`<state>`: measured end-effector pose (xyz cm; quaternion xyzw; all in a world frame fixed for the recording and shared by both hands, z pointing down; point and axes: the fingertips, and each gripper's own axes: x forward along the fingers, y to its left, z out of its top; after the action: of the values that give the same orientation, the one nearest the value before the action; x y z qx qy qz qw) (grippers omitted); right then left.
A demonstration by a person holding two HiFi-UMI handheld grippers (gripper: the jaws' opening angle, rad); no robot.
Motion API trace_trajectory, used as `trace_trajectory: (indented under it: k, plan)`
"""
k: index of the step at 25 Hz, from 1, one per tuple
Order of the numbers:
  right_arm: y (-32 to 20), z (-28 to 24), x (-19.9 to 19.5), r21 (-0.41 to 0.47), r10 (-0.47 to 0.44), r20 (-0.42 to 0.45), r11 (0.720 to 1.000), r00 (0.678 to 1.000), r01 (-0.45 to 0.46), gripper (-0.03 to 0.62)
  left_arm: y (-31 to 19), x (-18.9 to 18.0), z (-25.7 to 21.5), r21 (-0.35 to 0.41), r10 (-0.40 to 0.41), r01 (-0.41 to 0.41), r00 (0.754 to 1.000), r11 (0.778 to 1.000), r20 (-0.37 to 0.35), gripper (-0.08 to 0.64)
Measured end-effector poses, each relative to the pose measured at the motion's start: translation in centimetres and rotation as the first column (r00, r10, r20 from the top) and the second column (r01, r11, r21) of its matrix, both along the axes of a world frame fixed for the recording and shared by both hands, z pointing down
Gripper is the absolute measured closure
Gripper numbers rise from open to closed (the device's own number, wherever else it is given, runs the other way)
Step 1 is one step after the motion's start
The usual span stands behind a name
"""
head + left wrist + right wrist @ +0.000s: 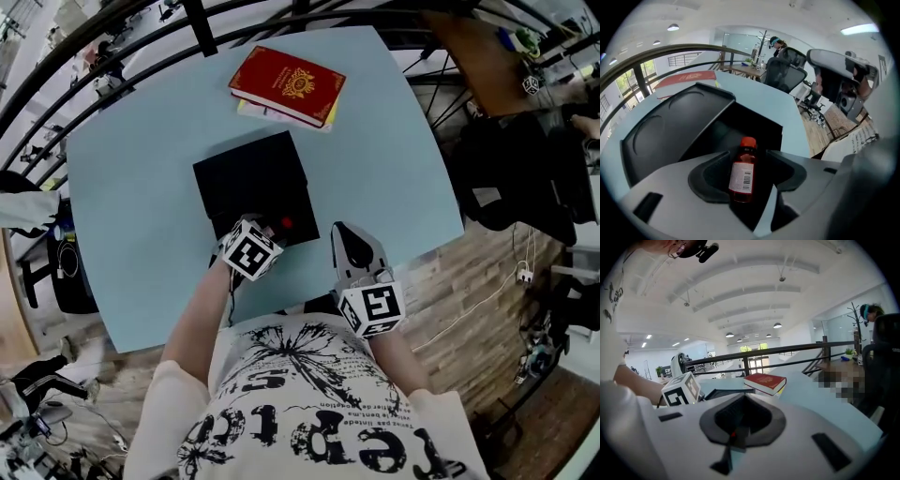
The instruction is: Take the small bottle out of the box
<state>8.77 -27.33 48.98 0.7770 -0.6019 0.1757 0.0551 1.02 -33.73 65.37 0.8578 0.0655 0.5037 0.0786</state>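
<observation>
Left tool (748,157) stands with its jaws wide apart around the small bottle (742,176); a gap shows between the bottle and the right-hand pad, and neither pad can be seen pressing on it. The bottle is upright, dark red with a white barcode label and a red cap (748,142); it sits inside the black box (253,183), at the near corner closest to the person, where the head view shows only the cap as a red dot. In the left tool's view a black lid (670,126) with round recesses tilts up at the left of the box's dark hollow.

Right tool (343,236) has its jaws together, with only a thin seam between them and nothing held; it lies over the light blue desk (141,187) just beside the box's right edge, pointing away from the person; whether it touches the desk I cannot tell.

Each tool carries its marker cube, the left one (251,249) over the box's near edge, the right one (372,307) close to the person's printed white shirt (309,403).

Beyond the box, well apart from it, a red book (287,82) lies on a yellowish one (251,110).
</observation>
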Motion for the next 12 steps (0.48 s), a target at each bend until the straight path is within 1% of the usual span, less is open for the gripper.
trace_trajectory:
  k: [3, 9, 12]
  plan:
    - [-0.1, 0.4, 0.1, -0.009, 0.004, 0.004, 1.0, 1.0, -0.004, 0.583, -0.5, -0.2, 1.4, -0.001, 0.005, -0.005, 0.999, 1.0, 0.053, 0.325]
    - [-0.1, 0.8, 0.5, -0.023, -0.002, 0.012, 1.0, 1.0, 0.002, 0.582, -0.7, 0.2, 2.4, -0.026, -0.008, 0.01, 0.997, 1.0, 0.076, 0.314]
    - [0.0, 1.1, 0.6, -0.031, -0.011, 0.015, 0.999, 1.0, 0.012, 0.581, -0.8, 0.4, 3.5, 0.006, -0.009, 0.009, 0.994, 1.0, 0.107, 0.313]
